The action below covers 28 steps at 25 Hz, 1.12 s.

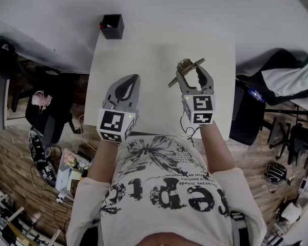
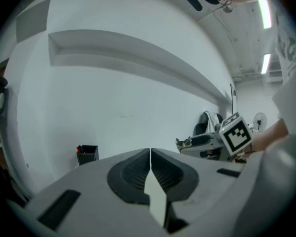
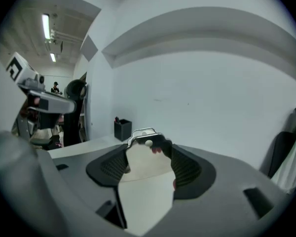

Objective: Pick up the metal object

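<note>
Metal object (image 1: 185, 64) clamped in your right tool (image 1: 193, 72), above table (image 1: 154, 50); left tool (image 1: 134, 79) closed, empty. Pickup looks done: hold grip steady.

Lighting: even, bright, from ceiling tubes (image 2: 263, 13) (soft shadows only). Gripper views: heavy fisheye, dark vignetted corners, near foreground slightly soft.

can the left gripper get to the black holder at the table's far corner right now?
Probably yes. The left gripper is shut and empty, and only bare table lies between it and the black holder. Its jaws would have to open first.
</note>
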Motion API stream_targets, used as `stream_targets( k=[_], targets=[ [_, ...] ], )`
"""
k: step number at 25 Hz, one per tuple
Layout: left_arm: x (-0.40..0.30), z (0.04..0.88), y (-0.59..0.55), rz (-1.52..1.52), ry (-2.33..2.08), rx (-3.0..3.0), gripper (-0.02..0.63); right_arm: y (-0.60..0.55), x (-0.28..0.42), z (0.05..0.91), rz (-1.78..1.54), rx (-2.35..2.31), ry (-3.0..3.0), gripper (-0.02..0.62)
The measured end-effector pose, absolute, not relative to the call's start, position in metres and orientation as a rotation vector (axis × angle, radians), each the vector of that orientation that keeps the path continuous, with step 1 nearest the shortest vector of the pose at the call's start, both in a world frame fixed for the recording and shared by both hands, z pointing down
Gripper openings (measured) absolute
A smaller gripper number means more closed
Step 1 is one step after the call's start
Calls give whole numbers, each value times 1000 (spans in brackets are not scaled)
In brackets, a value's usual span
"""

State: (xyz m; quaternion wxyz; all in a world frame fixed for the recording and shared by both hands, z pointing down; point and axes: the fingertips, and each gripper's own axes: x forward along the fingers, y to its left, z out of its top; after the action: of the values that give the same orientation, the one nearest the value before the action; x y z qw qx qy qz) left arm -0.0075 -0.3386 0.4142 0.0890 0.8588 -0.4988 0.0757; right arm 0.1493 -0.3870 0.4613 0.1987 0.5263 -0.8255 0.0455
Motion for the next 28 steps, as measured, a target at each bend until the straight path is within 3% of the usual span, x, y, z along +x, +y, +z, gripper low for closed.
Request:
stream_targets(
  k=[13, 28],
  targets=[
    [21, 343, -361, 163, -1481, 2754, 11, -382, 180, 335, -61, 1758, -2475, 264],
    [25, 330, -355, 127, -1494, 2776, 11, -372, 176, 325, -56, 1761, -2512, 264]
  ],
)
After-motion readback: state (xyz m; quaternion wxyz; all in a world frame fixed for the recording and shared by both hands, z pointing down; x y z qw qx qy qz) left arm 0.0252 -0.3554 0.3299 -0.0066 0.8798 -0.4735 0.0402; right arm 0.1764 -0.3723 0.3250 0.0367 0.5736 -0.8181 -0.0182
